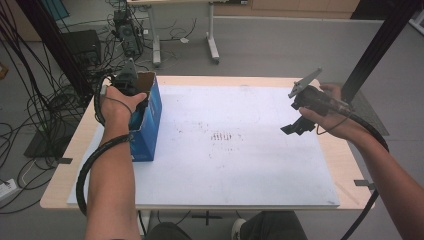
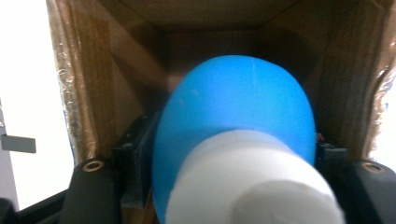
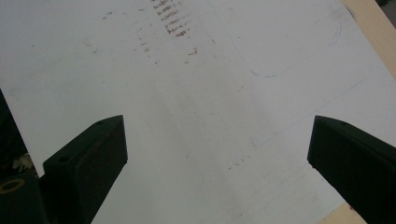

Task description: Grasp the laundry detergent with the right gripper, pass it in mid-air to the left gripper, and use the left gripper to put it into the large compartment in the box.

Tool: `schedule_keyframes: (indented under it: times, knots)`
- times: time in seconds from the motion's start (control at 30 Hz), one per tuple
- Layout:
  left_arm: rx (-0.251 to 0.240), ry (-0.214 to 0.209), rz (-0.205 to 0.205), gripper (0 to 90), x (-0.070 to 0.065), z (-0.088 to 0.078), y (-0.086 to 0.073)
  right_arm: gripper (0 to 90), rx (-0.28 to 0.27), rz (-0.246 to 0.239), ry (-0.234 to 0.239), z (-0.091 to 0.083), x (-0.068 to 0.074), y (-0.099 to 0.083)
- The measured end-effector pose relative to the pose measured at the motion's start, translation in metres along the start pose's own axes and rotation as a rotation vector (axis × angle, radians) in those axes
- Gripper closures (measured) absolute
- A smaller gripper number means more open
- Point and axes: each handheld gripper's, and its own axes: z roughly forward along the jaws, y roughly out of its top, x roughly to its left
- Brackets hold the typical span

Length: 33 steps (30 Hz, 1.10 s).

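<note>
While the left gripper reaches into the open top of a blue cardboard box at the left edge of the white mat, its jaws clamp a smooth, rounded blue object with a matte white cylindrical end. This object sits just inside the box's brown, tape-edged walls, so a placing or removal looks underway, though which cannot be told. Well to the right of the box, the right gripper hovers above the scuffed, stained mat, jaws spread wide and empty
</note>
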Motion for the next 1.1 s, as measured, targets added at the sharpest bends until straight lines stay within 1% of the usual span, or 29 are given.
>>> schedule_keyframes:
  times: [0.03, 0.23, 0.3, 0.33, 0.4, 0.43, 0.47, 0.5, 0.53, 0.6, 0.8, 0.83, 1.0, 1.03, 1.07, 1.1]
  knots:
    - [-0.005, 0.007, 0.003, 31.3, 0.0, -0.001, -0.001, 4.8, 0.002, 0.0, -0.001, 0.0, 0.0, 0.001]
    - [-0.013, 0.007, 0.006, 30.1, 0.001, -0.006, -0.003, 4.7, 0.002, -0.007, -0.002, 0.0, 0.001, 0.004]
    - [-0.016, 0.007, 0.011, 29.9, 0.001, -0.011, -0.003, 4.8, 0.001, -0.011, -0.001, 0.0, 0.002, 0.005]
    - [-0.016, 0.007, 0.011, 29.8, 0.001, -0.011, -0.003, 4.8, 0.001, -0.011, -0.001, 0.0, 0.002, 0.005]
    - [-0.025, 0.01, 0.015, 29.6, 0.001, -0.018, -0.004, 4.8, -0.004, -0.016, -0.003, -0.001, 0.002, 0.008]
    - [-0.025, 0.01, 0.015, 29.4, 0.001, -0.018, -0.004, 4.8, -0.003, -0.017, -0.003, -0.001, 0.003, 0.008]
    - [-0.029, 0.007, 0.019, 29.5, 0.0, -0.022, -0.005, 4.8, -0.006, -0.018, -0.003, -0.001, 0.003, 0.009]
    - [-0.029, 0.007, 0.019, 28.8, 0.0, -0.022, -0.005, 4.8, -0.008, -0.02, -0.003, -0.001, 0.003, 0.01]
    - [-0.037, -0.005, 0.021, 28.8, -0.001, -0.027, -0.005, 4.8, -0.009, -0.02, -0.002, -0.001, 0.004, 0.01]
    - [-0.038, 0.0, 0.025, 29.0, -0.002, -0.029, -0.006, 4.8, -0.01, -0.021, -0.001, -0.001, 0.004, 0.011]
    - [-0.056, 0.012, 0.035, 29.1, -0.005, -0.048, -0.009, 4.8, -0.019, -0.026, -0.003, -0.002, 0.006, 0.014]
    - [-0.056, 0.012, 0.035, 29.1, -0.005, -0.048, -0.009, 4.8, -0.019, -0.026, -0.003, -0.002, 0.006, 0.014]
    - [-0.086, 0.016, 0.046, 28.7, -0.008, -0.068, -0.014, 4.8, -0.011, -0.02, -0.01, -0.002, 0.004, 0.014]
    - [-0.086, 0.016, 0.046, 28.4, -0.008, -0.068, -0.014, 4.8, -0.011, -0.02, -0.01, -0.002, 0.004, 0.014]
    - [-0.095, 0.014, 0.048, 28.1, -0.009, -0.072, -0.015, 4.8, -0.003, -0.017, -0.015, -0.002, 0.003, 0.015]
    - [-0.108, 0.01, 0.055, 27.8, -0.01, -0.079, -0.017, 4.8, -0.001, -0.015, -0.016, -0.002, 0.003, 0.015]
